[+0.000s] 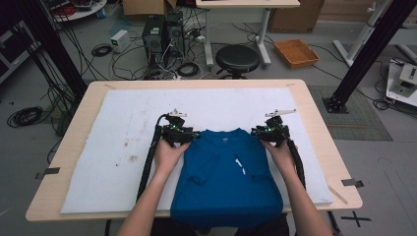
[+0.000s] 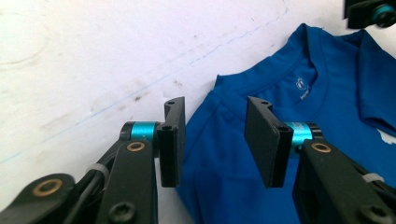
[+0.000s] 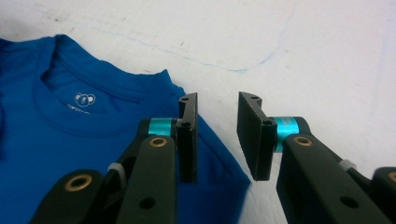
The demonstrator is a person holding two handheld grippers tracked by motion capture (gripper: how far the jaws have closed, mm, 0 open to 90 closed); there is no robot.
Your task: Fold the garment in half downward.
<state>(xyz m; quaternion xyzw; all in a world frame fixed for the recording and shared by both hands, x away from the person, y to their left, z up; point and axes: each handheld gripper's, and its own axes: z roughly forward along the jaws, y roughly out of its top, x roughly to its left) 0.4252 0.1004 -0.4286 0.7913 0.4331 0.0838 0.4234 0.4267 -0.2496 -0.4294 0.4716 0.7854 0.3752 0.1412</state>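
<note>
A blue T-shirt (image 1: 226, 172) lies on the white mat (image 1: 123, 123), sleeves folded in, collar toward the far side and hem hanging over the table's near edge. My left gripper (image 1: 193, 133) hovers at the shirt's left shoulder (image 2: 224, 121), open, one jaw over the mat and one over the cloth. My right gripper (image 1: 255, 132) is open at the right shoulder corner (image 3: 219, 163), jaws straddling the shirt's edge. The collar (image 2: 317, 74) with a small white label print (image 3: 84, 99) shows in both gripper views. Neither gripper grips any cloth.
The mat covers a wooden table (image 1: 319, 128); it has brownish stains (image 1: 130, 158) at the left. Beyond the table stand a black stool (image 1: 237, 58), computer boxes with cables (image 1: 162, 34) and an orange tray (image 1: 296, 52) on the floor.
</note>
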